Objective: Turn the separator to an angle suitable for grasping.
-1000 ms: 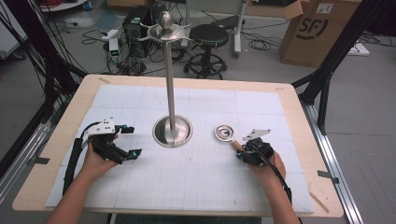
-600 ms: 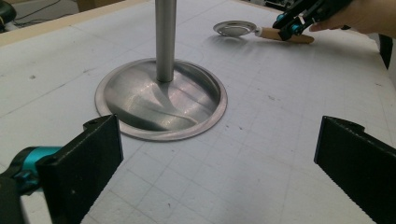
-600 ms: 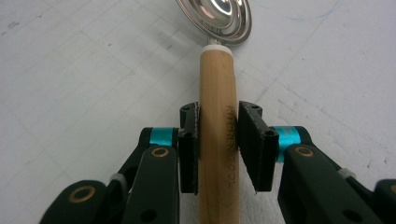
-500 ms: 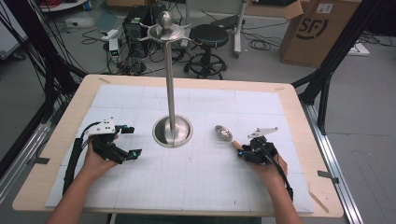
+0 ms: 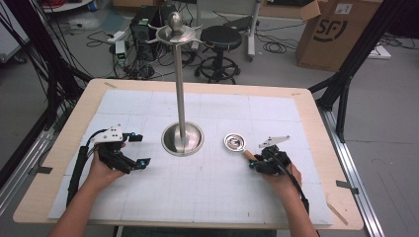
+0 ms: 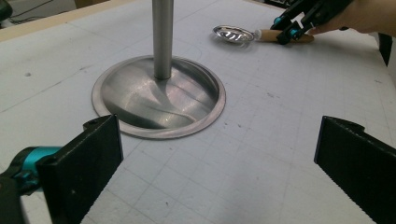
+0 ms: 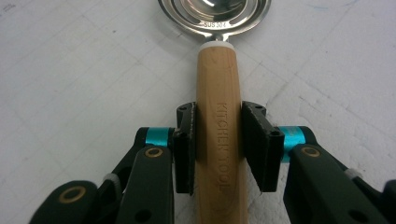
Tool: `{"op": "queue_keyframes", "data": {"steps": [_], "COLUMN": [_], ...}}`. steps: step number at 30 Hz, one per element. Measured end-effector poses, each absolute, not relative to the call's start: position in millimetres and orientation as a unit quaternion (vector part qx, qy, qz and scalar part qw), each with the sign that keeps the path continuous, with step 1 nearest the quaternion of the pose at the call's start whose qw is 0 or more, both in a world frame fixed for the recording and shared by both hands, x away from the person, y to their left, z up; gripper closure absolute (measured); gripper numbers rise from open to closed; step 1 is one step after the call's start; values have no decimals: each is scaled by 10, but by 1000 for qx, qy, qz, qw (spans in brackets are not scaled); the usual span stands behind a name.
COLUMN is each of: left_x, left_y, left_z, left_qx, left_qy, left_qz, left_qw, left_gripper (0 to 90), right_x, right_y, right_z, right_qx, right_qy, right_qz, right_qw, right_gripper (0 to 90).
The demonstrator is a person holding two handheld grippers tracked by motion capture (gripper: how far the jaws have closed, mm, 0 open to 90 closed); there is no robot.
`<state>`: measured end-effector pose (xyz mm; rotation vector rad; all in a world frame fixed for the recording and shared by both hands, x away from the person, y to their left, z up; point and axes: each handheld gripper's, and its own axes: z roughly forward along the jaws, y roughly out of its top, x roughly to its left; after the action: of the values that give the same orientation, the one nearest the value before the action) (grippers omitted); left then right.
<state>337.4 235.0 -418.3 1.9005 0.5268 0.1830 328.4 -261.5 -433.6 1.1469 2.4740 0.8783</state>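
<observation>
Now the right tool (image 7: 218, 147) is clamped on the wooden handle (image 7: 219, 135) of a small steel ladle (image 5: 234, 142).
Its bowl (image 7: 215, 14) lies on the tabletop (image 5: 296, 106) just ahead of the jaws; the left tool (image 6: 219, 163) stands wide apart, the steel stand's base (image 6: 159, 95) just ahead of it.

the tall steel stand (image 5: 180, 89) rises from its round base (image 5: 183, 139) at mid worktop (image 5: 207, 197), between the left tool (image 5: 141, 150) and the right tool (image 5: 253, 160). the ladle (image 5: 236, 143) lies just right of the base. the near worktop between both tools is open.
</observation>
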Motion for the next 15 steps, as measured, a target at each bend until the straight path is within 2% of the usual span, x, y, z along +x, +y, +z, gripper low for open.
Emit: {"op": "queue_keyframes", "data": {"steps": [12, 15], "left_x": [3375, 3375], "left_y": [2362, 2363], "left_z": [-4179, -4180], "left_qx": [800, 800], "left_qy": [224, 225], "left_qz": [77, 77], "left_qw": [551, 551], "left_gripper": [17, 17], "right_x": [3240, 3208], "right_y": [-2567, -2536], "right_z": [-4290, -4263], "right_qx": [370, 365], "right_qy": [860, 863], "right_qz": [319, 323], "right_qw": [148, 135], "right_gripper": [670, 671]}}
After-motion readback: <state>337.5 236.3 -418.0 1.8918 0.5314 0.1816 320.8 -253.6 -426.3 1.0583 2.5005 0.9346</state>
